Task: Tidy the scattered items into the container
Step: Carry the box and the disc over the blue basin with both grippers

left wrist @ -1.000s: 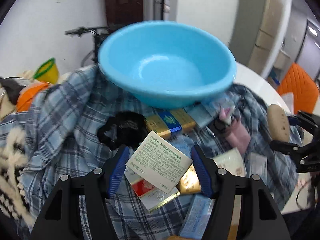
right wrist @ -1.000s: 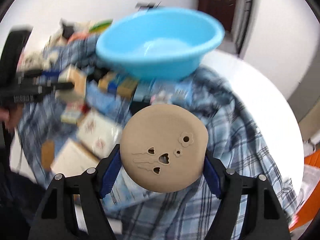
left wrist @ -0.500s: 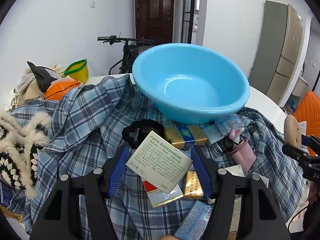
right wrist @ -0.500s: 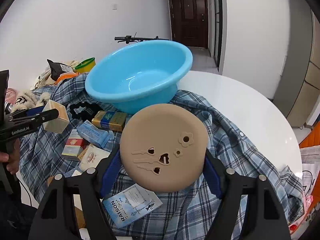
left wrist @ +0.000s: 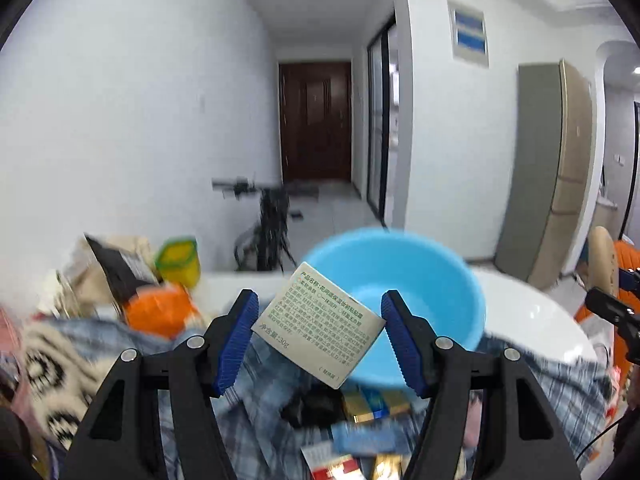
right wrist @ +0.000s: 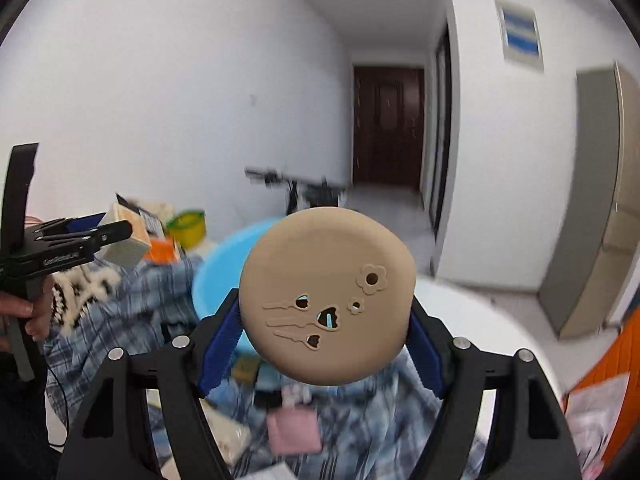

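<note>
The left hand-held gripper (left wrist: 318, 338) pinches a small white box (left wrist: 320, 326) with green print between its blue pads (left wrist: 236, 340), the box tilted and lifted clear of the clutter; the right hand-held gripper (right wrist: 324, 332) clamps a round tan disc (right wrist: 328, 294) with heart and flower cut-outs, held face-on to its camera. Below both lies a blue plaid cloth (left wrist: 552, 384) spread over the white round surface (left wrist: 532, 316); on the cloth near the left gripper sit a black scrunchie (left wrist: 316, 406), a gold-and-blue packet (left wrist: 372, 400) and a red-and-white packet (left wrist: 332, 466), all blurred; a pink item (right wrist: 294, 432) lies just under the right gripper. Beyond them the blue basin (left wrist: 424, 280) stands on the cloth, empty as far as shows, partly behind the box. To the left rest a black-and-white knit (left wrist: 52, 372), an orange thing (left wrist: 160, 310) and a yellow cup (left wrist: 178, 262). In the right wrist view a hand (right wrist: 32, 312) grips the left gripper's handle. Farther back stand a bicycle (left wrist: 268, 208), a cabinet (left wrist: 548, 168) and a dark door (left wrist: 316, 120).
</note>
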### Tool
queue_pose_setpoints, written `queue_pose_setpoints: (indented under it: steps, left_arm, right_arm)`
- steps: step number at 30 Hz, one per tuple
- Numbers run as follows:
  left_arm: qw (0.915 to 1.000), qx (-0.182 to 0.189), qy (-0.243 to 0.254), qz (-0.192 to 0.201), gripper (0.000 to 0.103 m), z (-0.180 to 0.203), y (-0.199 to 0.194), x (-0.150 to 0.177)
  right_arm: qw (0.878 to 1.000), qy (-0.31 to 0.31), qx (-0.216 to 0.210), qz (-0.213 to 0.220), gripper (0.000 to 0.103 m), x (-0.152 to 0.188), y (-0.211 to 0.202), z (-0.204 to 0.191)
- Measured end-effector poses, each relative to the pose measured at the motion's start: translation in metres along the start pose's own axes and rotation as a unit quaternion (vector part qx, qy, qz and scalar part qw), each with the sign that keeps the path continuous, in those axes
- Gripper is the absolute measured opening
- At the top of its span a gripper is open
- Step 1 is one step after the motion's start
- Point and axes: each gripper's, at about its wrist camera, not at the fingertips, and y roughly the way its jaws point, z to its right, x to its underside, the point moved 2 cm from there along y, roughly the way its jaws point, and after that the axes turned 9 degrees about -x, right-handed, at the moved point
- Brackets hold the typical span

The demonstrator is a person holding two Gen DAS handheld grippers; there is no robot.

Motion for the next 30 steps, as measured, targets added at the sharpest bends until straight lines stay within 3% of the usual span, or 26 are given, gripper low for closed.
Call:
queue_pose_setpoints:
  steps: [4, 9, 14, 16, 19, 22, 26, 30]
  left_arm:
    - [0.9994, 0.005, -0.007, 0.033, 0.066, -0.003, -0.019, -0.014]
    - [0.9996, 0.014, -0.003, 0.026, 0.066, 0.000, -0.016, -0.012]
    - [0.9997, 0.020, -0.007, 0.010, 0.066, 0.008, 0.014, -0.023]
    - [0.9991, 0.039, -0.013, 0.009, 0.066, 0.013, 0.031, -0.035]
    - [0.9973, 0.069, -0.026, -0.002, 0.066, 0.019, 0.057, -0.057]
    - [0.9993, 0.035, 0.002, 0.014, 0.066, 0.033, 0.085, -0.081]
    - [0.9997, -0.003, -0.025, -0.007, 0.066, 0.037, 0.133, -0.106]
    - [0.9994, -0.004, -0.028, -0.021, 0.066, 0.044, 0.165, -0.122]
  right_arm:
    - [0.999, -0.016, -0.002, 0.031, 0.075, -0.017, -0.016, -0.008]
    - [0.999, -0.012, -0.013, 0.033, 0.075, -0.020, -0.016, -0.010]
    - [0.999, -0.020, -0.006, 0.033, 0.075, -0.033, 0.010, -0.005]
    - [0.999, -0.019, 0.004, 0.029, 0.075, -0.043, 0.029, 0.001]
    - [0.998, -0.026, 0.053, 0.032, 0.075, -0.060, 0.054, 0.008]
    - [0.998, -0.030, 0.051, 0.023, 0.075, -0.077, 0.081, 0.013]
    - [0.999, -0.015, 0.043, 0.012, 0.075, -0.099, 0.113, 0.024]
    - [0.999, 0.024, 0.025, 0.022, 0.075, -0.115, 0.127, 0.040]
